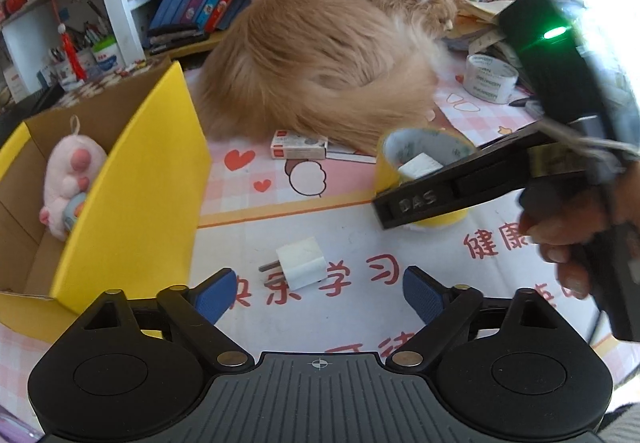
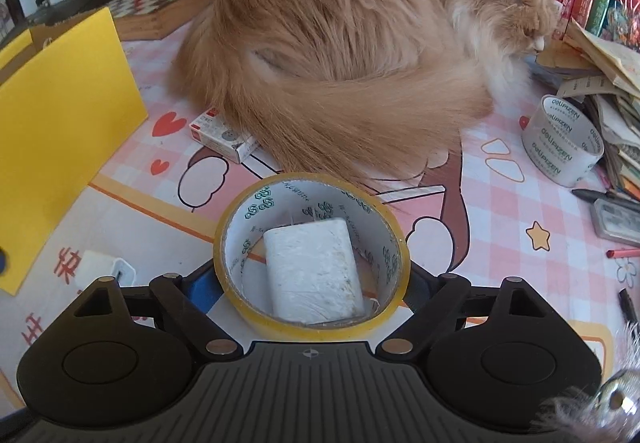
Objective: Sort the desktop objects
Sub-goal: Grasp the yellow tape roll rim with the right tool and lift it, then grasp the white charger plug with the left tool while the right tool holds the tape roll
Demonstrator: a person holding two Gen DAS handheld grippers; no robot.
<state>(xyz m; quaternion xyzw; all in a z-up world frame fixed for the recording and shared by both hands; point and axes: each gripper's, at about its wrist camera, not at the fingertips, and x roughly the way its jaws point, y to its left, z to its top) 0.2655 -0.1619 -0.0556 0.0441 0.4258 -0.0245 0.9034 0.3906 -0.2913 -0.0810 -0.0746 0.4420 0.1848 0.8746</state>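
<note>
One yellow tape roll point(image 2: 314, 251) stands on its side wall on the pink desk mat point(image 2: 500, 211), directly in front of the cat point(image 2: 340, 55). One white block point(image 2: 314, 271) sits inside its core. The right gripper point(image 2: 314, 283) straddles this roll, one blue pad point(image 2: 202, 285) at each flank; whether the pads actually press the roll cannot be told. In the left wrist view, the same roll point(image 1: 404, 147) is partly covered by the right gripper point(image 1: 424, 199).

One white plug adapter point(image 1: 300, 263) lies on the mat just ahead of the left gripper point(image 1: 318, 293), whose jaws stand spread and empty.

Count of other items: one clear tape roll point(image 2: 562, 141) near the paper stack point(image 2: 600, 71), one small carton point(image 2: 222, 137) under the cat's tail, one yellow box point(image 1: 132, 179) containing one pink plush toy point(image 1: 68, 183).
</note>
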